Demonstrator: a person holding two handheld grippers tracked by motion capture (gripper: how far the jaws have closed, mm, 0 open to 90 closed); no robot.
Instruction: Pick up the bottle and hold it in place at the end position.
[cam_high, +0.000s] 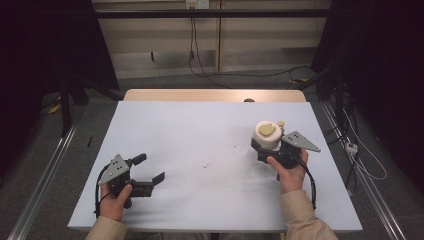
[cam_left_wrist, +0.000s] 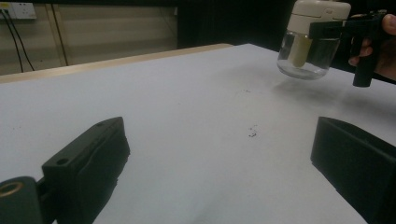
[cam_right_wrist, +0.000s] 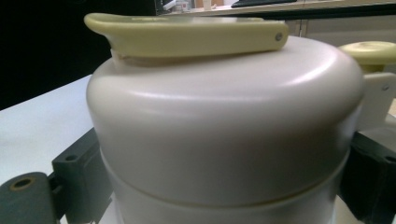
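Glass jar (cam_left_wrist: 308, 58) with cream lid (cam_high: 267, 134) found at right side of white table (cam_high: 200, 130), clamped at the lid between both jaws of right gripper (cam_high: 264, 148). Seen raised clear of the surface in left gripper view, tilted slightly, shadow cast on the table beneath. Lid broad and domed, cream plastic, fitted with a pale yellow flip tab (cam_right_wrist: 187, 35) lying flat across its top and a small yellow knob (cam_right_wrist: 373, 51) at one edge. Jar body clear glass, rounded at the base; a pale yellowish tube (cam_left_wrist: 299, 51) hanging inside from the lid. Liquid contents: cannot tell, glass appears clear throughout. In right gripper view, jaws pressed against opposite sides of the lid, at its lower band.

Left gripper (cam_high: 150, 169) held low at near left of table, well apart from the jar, jaws spread wide, nothing between them. A few dark specks (cam_left_wrist: 252, 133) noted on the table surface between the two grippers.
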